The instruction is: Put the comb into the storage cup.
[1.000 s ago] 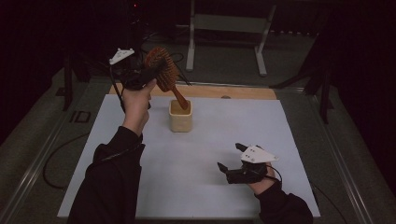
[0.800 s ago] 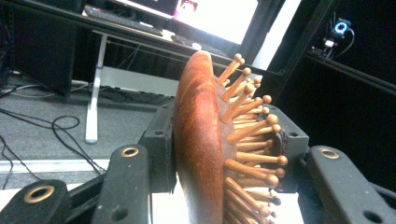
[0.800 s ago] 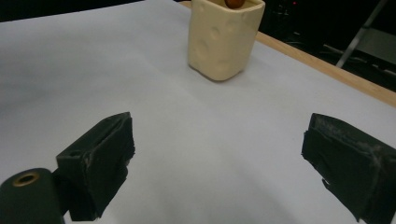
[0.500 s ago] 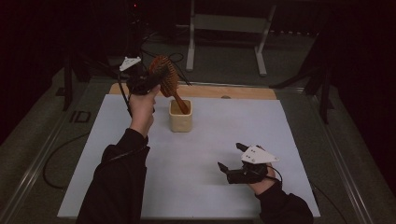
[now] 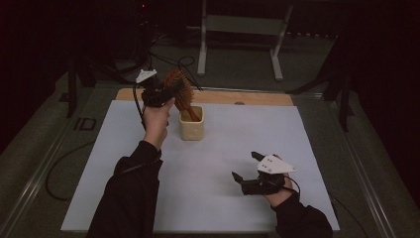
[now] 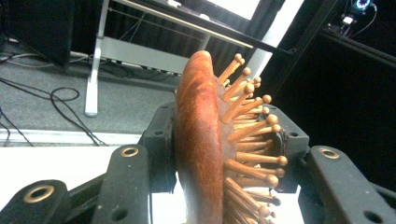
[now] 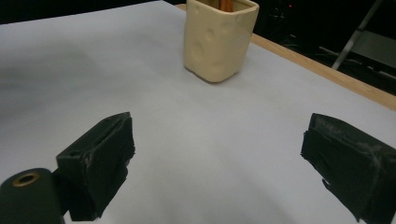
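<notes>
White sheeting (image 5: 218, 163) covers the table; nearest, the right gripper (image 5: 250, 171) rests on it, jaws spread and empty. Farther back, the left gripper (image 5: 166, 91) pinches a wooden hairbrush (image 5: 179, 89), handle down in the cream cup (image 5: 192, 128).

The high view is dim, its surroundings nearly black; only the white table (image 5: 223, 163) catches soft light, with faint shadows. The left gripper view is brighter, the hairbrush (image 6: 205, 154) close and slightly soft. The right gripper view is evenly lit, without glare.
</notes>
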A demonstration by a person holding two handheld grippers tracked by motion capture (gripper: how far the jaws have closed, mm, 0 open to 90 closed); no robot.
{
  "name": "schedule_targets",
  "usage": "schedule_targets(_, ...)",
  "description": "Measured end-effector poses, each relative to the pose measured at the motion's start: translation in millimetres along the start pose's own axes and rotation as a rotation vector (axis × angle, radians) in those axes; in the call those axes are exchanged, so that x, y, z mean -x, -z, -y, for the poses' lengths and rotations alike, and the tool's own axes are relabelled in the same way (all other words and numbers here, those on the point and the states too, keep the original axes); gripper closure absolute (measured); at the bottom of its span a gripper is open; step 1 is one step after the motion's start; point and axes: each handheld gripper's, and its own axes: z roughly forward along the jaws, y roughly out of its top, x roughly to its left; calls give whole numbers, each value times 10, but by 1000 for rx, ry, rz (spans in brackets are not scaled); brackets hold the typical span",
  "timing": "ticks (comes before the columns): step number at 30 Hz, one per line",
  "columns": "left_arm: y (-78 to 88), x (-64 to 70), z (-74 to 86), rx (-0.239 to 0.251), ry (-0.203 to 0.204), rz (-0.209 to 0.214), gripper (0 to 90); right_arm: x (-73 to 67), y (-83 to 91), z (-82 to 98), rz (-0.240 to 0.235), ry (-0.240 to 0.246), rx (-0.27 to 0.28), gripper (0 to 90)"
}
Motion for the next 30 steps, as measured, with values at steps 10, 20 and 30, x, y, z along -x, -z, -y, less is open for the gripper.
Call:
schedule_targets(10,-100,-88,162,-32,19,-7,535,17,7,4,-1,1,0,85)
schedule_targets(20,-123,-131,201,-48,1,34,498,13,9,4,2,1,0,85)
schedule_targets(30,-106,-84,123,-103,-50,-13,250,13,17,1,5,-3,1,85)
